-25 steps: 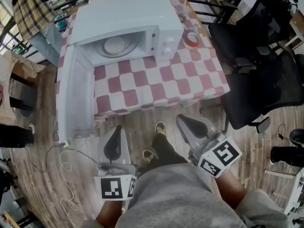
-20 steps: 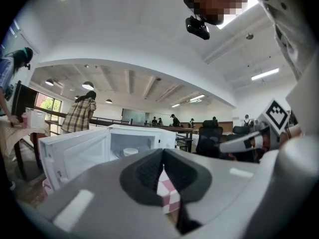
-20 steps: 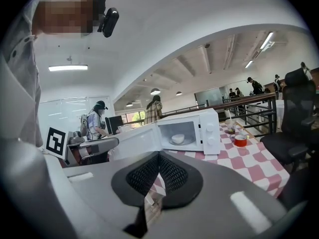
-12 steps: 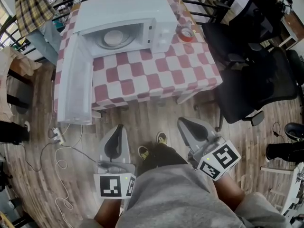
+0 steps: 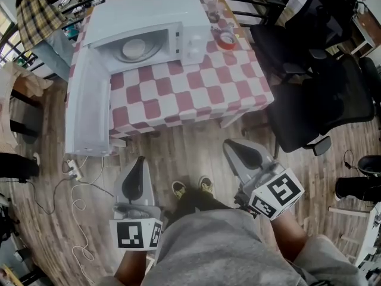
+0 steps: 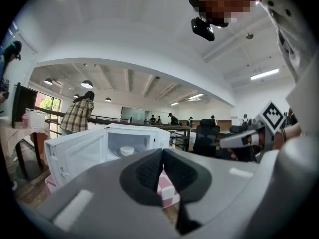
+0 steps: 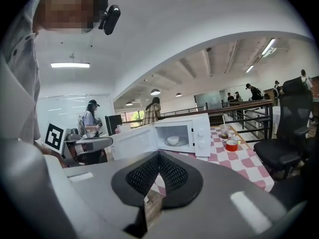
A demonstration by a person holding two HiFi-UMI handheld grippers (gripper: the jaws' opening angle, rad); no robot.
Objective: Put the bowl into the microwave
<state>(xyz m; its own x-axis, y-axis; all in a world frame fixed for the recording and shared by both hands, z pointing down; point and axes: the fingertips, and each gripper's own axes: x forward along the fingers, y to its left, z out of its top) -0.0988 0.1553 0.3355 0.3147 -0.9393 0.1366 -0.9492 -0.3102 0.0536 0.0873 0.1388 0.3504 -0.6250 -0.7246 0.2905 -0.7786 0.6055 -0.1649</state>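
Note:
The white microwave (image 5: pixel 149 25) stands on the checkered table (image 5: pixel 196 88) with its door (image 5: pixel 88 109) swung wide open to the left. A white bowl (image 5: pixel 134 47) sits inside on the turntable, and it also shows in the cavity in the left gripper view (image 6: pixel 127 151) and the right gripper view (image 7: pixel 173 140). My left gripper (image 5: pixel 134 170) and right gripper (image 5: pixel 237 149) hang over the wooden floor, well short of the table's front edge. Both are shut with nothing between the pads (image 6: pixel 149 171) (image 7: pixel 172 173).
A red tape roll (image 5: pixel 227 39) and a cup (image 7: pixel 224 130) lie right of the microwave. Black office chairs (image 5: pixel 321 94) crowd the table's right side. White cables (image 5: pixel 77 189) trail on the floor at left. A person in a plaid shirt (image 6: pixel 77 116) stands beyond the table.
The table and microwave have drifted up and away in the head view. Both grippers stay shut, and the left one has shifted slightly left.

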